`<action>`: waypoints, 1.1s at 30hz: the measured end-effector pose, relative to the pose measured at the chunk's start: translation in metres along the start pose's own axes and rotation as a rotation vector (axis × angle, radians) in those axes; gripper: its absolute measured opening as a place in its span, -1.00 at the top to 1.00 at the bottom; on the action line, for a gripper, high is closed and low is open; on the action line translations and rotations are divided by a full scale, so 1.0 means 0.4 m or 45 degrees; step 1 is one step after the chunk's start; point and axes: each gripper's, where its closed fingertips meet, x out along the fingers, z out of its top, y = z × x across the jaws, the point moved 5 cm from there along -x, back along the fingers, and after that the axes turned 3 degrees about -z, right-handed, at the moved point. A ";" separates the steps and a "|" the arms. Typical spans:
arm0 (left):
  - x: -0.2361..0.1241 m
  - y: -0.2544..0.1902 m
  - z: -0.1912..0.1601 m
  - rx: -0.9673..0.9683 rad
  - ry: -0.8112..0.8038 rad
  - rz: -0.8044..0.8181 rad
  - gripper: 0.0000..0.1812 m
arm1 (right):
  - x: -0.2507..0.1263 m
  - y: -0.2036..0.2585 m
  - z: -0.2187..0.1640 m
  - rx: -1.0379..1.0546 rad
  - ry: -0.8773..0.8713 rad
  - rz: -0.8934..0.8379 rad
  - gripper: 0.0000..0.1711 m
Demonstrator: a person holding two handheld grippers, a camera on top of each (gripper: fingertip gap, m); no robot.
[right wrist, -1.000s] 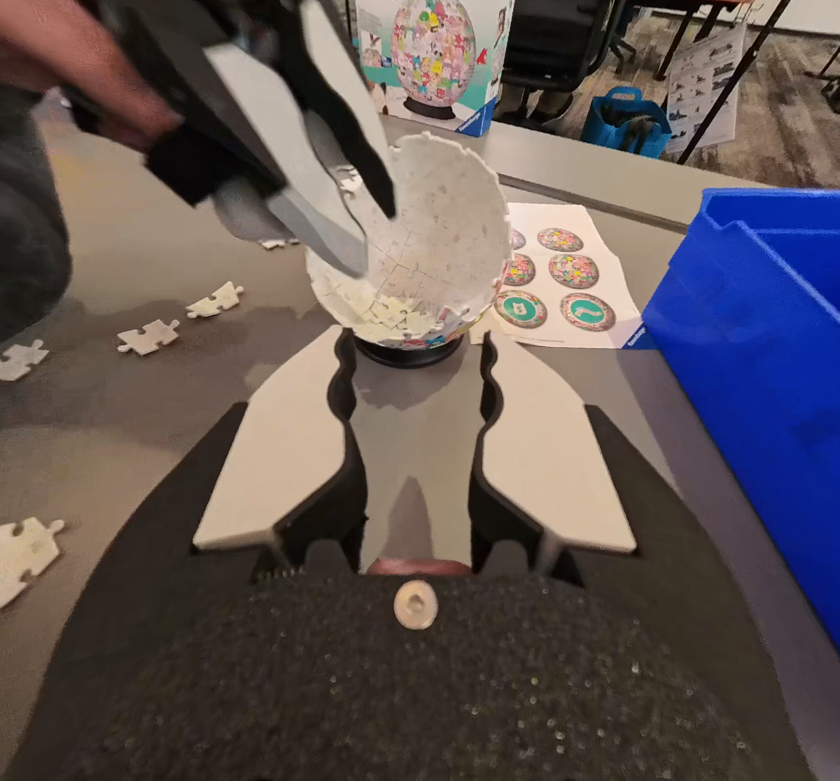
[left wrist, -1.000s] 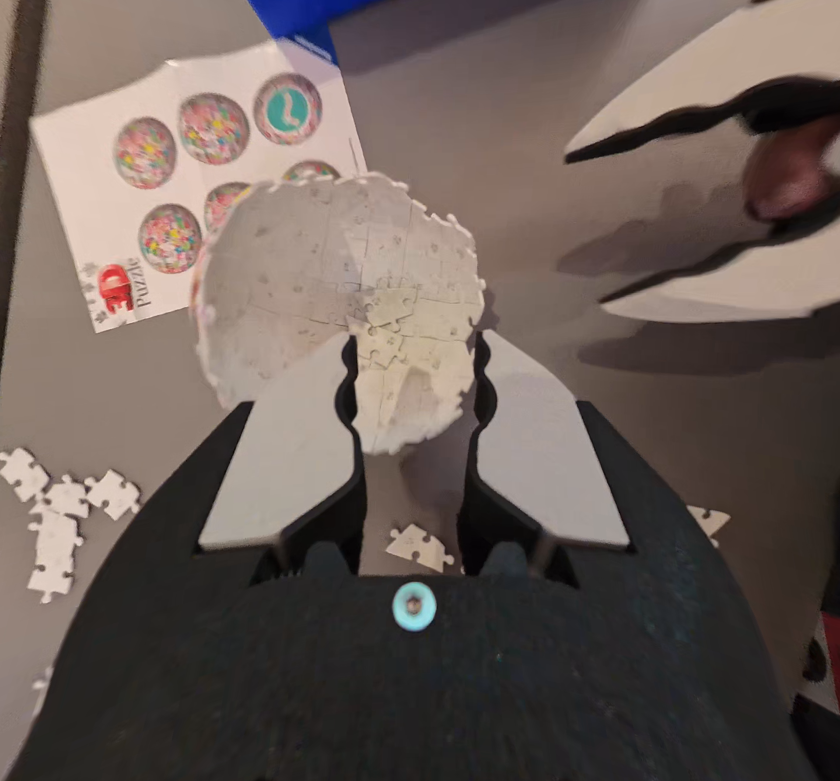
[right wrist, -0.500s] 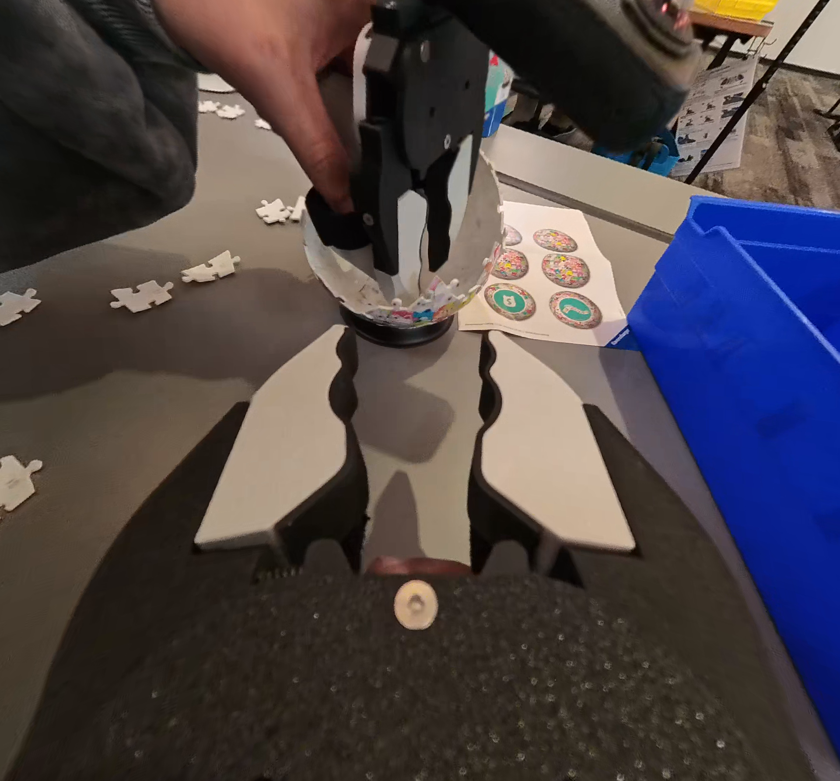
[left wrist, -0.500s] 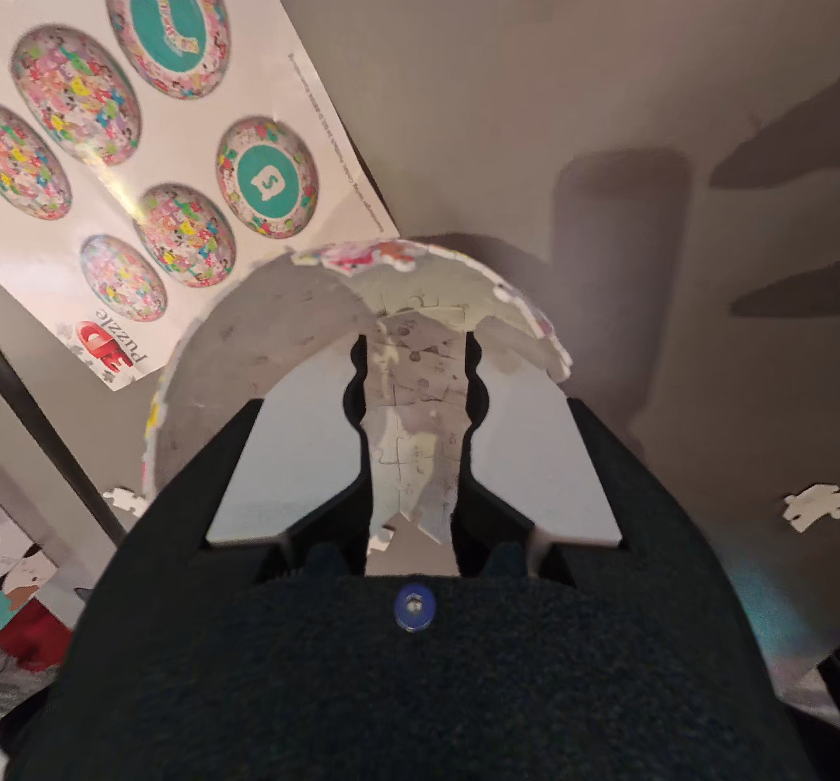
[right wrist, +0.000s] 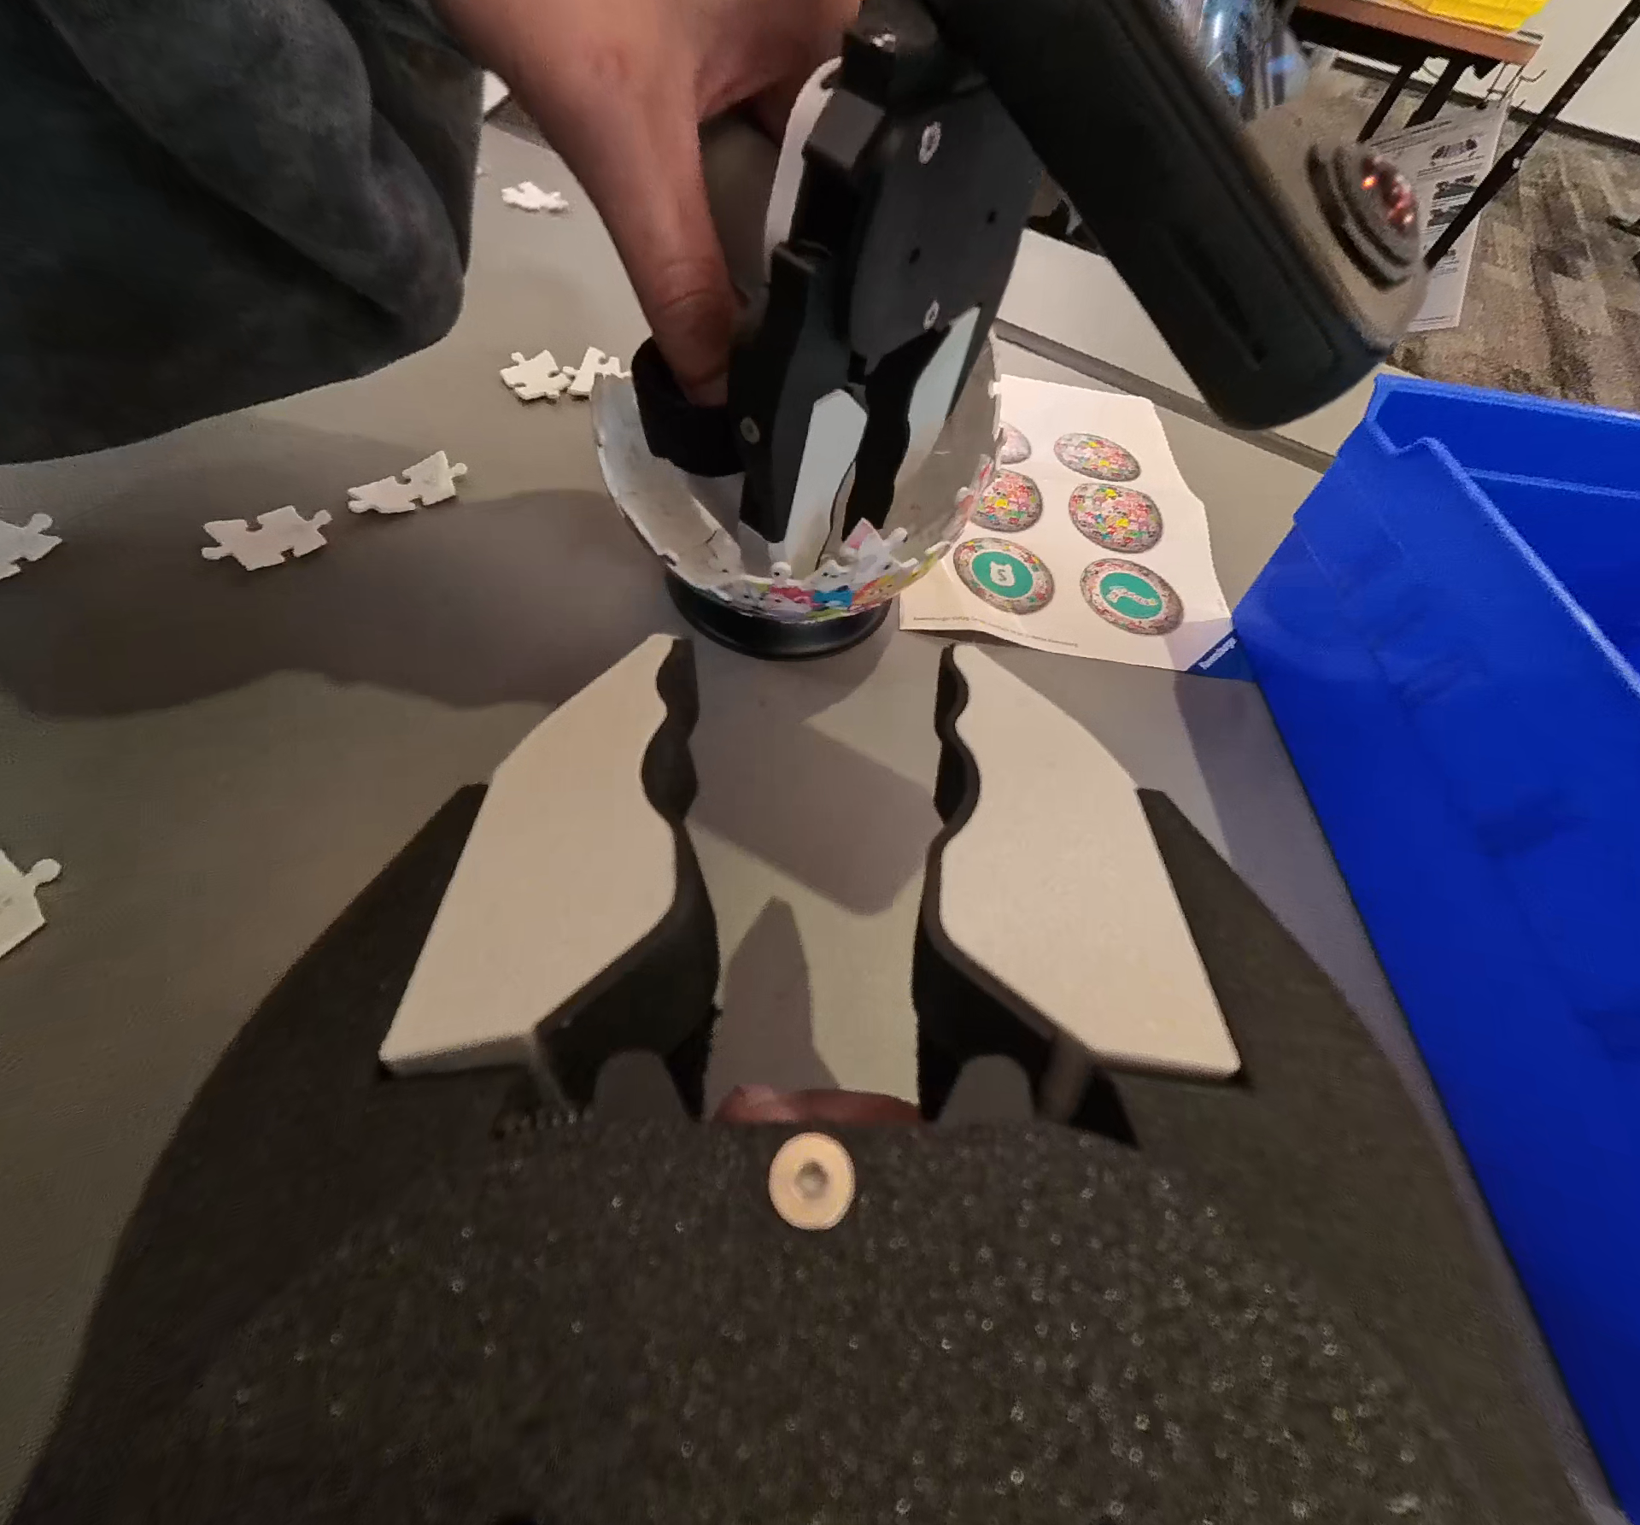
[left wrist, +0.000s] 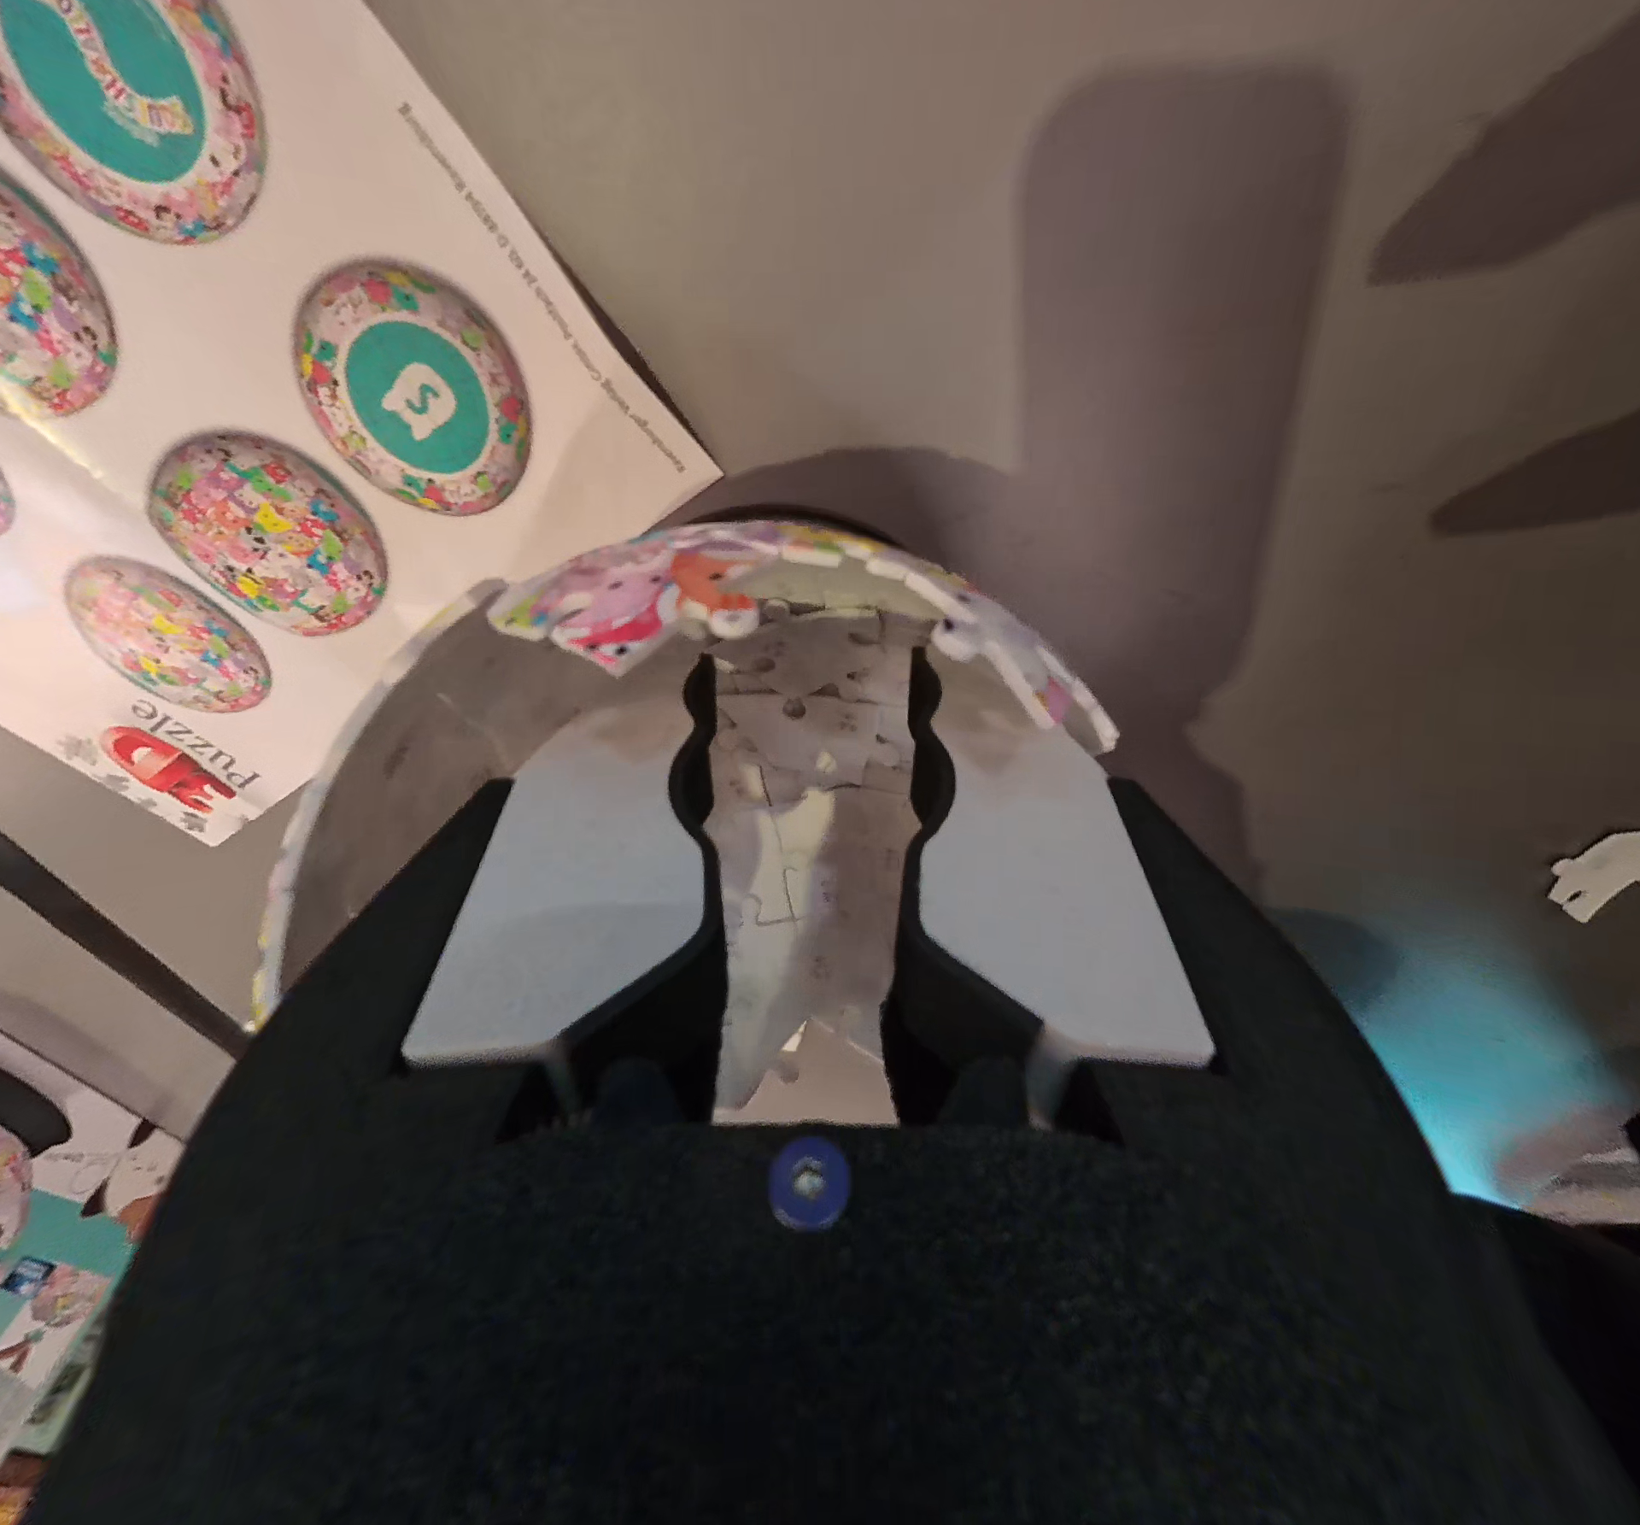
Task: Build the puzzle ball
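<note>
The half-built puzzle ball (right wrist: 661,506) is an open shell, white inside and coloured outside, sitting on a dark round stand (right wrist: 781,630). My left gripper (right wrist: 821,537) points down into the shell with both fingers inside it, held by a hand (right wrist: 639,62). In the left wrist view the left gripper (left wrist: 808,683) is open, with the shell's white inner wall (left wrist: 426,737) around and between its fingers and the coloured rim (left wrist: 639,604) beyond the tips. My right gripper (right wrist: 812,666) is open and empty, just in front of the stand.
A printed instruction sheet (right wrist: 1092,559) lies right of the ball and also shows in the left wrist view (left wrist: 355,328). A blue bin (right wrist: 1464,683) stands at the right. Loose white pieces (right wrist: 266,537) lie scattered on the grey table at the left; one (left wrist: 1588,888) lies near the ball. The left gripper's tips are roughly 11 cm from the right gripper's.
My left gripper has swung over the ball and dropped into the shell, its jaws a little narrower than before. My right gripper has stayed open in front of the stand.
</note>
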 end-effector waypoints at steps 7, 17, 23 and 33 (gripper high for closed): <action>0.012 0.012 -0.003 0.101 0.092 0.038 0.52 | 0.004 0.013 -0.003 -0.051 0.015 0.009 0.41; 0.019 0.016 0.003 0.155 0.148 -0.007 0.60 | 0.007 0.016 -0.009 -0.081 0.034 0.007 0.41; 0.022 0.013 0.002 0.171 0.164 -0.030 0.68 | 0.009 0.019 -0.012 -0.092 0.041 0.016 0.41; 0.022 0.011 0.003 0.188 0.136 -0.034 0.72 | 0.010 0.020 -0.017 -0.103 0.054 0.021 0.40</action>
